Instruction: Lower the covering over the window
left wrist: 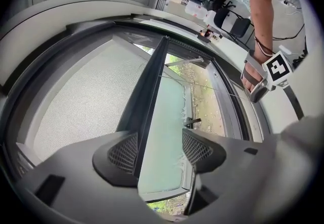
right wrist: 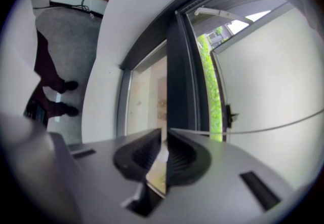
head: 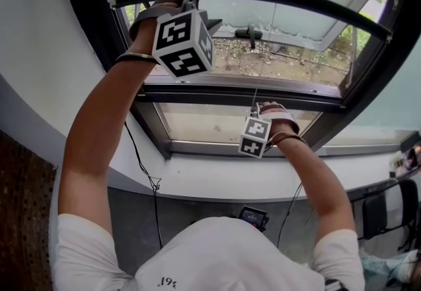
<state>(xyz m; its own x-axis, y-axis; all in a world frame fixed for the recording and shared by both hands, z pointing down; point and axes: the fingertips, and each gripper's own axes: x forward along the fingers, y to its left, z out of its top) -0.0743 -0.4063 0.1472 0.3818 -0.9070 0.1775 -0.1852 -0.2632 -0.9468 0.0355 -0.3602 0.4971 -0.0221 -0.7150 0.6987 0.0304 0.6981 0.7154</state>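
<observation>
1. Jaws of the right hand-held gripper (right wrist: 163,153) pinch the thin pull cord (right wrist: 263,127). A steady, straight downward draw probably suits best.
2. Left hand-held gripper (left wrist: 159,149): jaws spread, with the dark bottom bar (left wrist: 147,101) between them against one pad. It should keep the bar level.
3. Covering (left wrist: 86,96): pale grey mesh, at 12 o'clock in the head view, apparently mostly raised.
</observation>
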